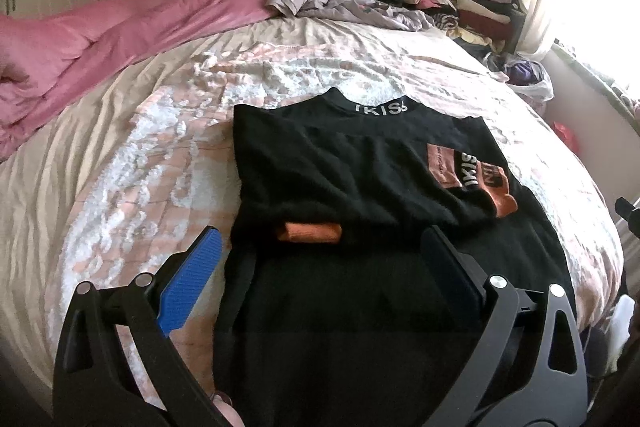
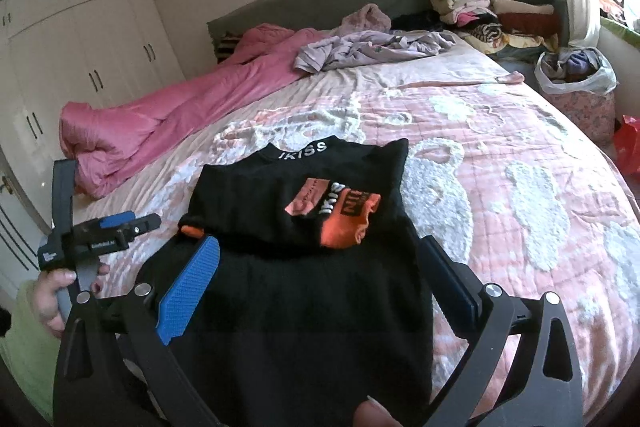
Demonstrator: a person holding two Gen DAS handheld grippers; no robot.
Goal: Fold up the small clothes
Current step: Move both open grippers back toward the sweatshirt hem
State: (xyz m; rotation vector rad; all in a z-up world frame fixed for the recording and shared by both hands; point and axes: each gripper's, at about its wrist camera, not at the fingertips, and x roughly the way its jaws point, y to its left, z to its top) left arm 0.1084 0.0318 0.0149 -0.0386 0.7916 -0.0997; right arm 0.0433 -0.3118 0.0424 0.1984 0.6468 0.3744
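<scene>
Shirt point(image 1: 360, 187) lies flat on bed point(image 1: 120, 167), collar far, hem near – dead ahead of both tools, left tool point(image 1: 320, 267) and right tool point(image 2: 320, 267) both wide open, empty, straddling the near hem.

Black top point(image 1: 320, 179) point(image 2: 288, 235): one item, knit-looking fabric, laid flat on the pink-and-white patterned bedspread point(image 1: 160, 131) point(image 2: 500, 155), collar pointing toward the headboard. Collar band bore white lettering reading "IKISS". Both sleeves were folded inward across the body; the orange cuff point(image 1: 308, 231) of one lay near the garment's middle, and an orange patch with black and white lettering point(image 1: 468, 175) point(image 2: 336, 215) showed on the other side. The lower hem half stretched toward the cameras, unfolded.
</scene>
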